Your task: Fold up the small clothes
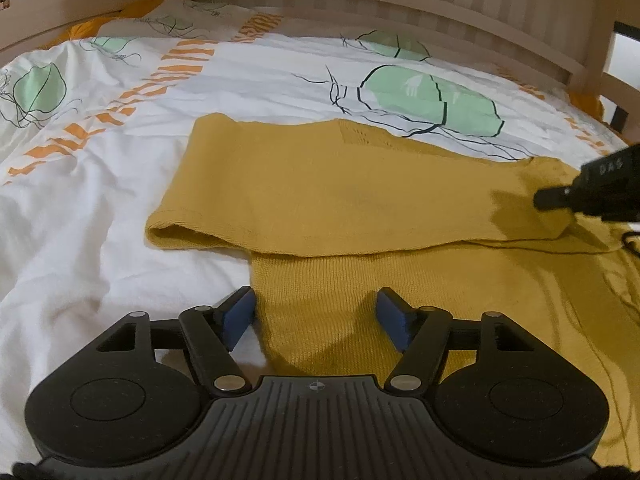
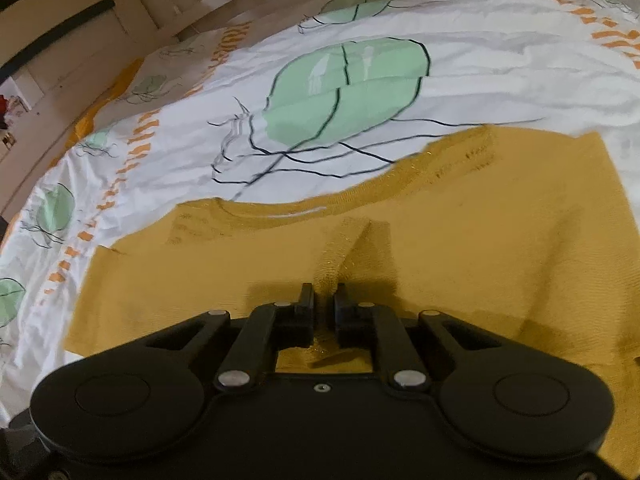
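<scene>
A mustard-yellow knit sweater (image 1: 320,200) lies flat on the bed, one part folded across its middle. My left gripper (image 1: 317,314) stands open low over the sweater's near strip, with the knit lying between its blue pads (image 1: 239,317) and neither pad pressing on it. The right gripper (image 1: 580,196) shows at the right edge of the left wrist view, down on the sweater's far right corner. In the right wrist view the right gripper (image 2: 324,294) is shut on a raised ridge of the sweater (image 2: 480,240), which is pinched between its black fingertips.
The bed is covered by a white duvet (image 1: 120,208) printed with green leaves and orange stripes, creased at the left. A pale wooden slatted bed frame (image 1: 400,4) runs along the far side. A wooden wall and furniture (image 2: 60,40) stand beyond the bed.
</scene>
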The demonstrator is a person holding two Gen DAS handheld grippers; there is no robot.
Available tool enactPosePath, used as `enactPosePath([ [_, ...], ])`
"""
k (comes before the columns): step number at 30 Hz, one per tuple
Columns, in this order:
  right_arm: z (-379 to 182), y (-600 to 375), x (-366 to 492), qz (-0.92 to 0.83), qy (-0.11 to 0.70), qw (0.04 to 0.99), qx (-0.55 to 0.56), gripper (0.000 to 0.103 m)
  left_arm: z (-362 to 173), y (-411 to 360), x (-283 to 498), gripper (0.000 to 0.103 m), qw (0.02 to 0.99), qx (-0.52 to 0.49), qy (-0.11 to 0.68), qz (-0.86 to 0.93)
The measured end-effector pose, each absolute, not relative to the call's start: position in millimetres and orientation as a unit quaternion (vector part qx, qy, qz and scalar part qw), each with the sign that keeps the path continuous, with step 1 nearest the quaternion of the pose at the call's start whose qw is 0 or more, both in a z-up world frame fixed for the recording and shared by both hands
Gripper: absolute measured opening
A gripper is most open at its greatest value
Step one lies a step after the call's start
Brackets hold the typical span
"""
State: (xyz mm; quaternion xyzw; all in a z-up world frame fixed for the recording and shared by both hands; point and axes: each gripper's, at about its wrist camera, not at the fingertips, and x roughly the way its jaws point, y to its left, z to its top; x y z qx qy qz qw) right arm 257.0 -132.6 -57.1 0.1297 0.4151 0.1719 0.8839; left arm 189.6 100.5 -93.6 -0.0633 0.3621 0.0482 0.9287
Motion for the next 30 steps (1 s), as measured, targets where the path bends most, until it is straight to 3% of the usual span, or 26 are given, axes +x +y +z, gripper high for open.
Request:
enactPosePath([
  [10, 16, -178, 248, 0.165, 0.343, 0.918, 0.111, 0.013, -91, 100, 191, 0.066, 0.927, -0.053, 0.368, 0.046],
  [22, -26, -217, 257, 0.096, 0.39, 0.911, 0.094, 0.013, -48, 113, 205, 0.065, 0.934, -0.032, 0.354, 0.031],
  [30, -17, -227, 251, 0.094, 0.372, 0.919, 0.091, 0.013, -50, 123, 252, 0.065, 0.926, -0.035, 0.371, 0.055],
])
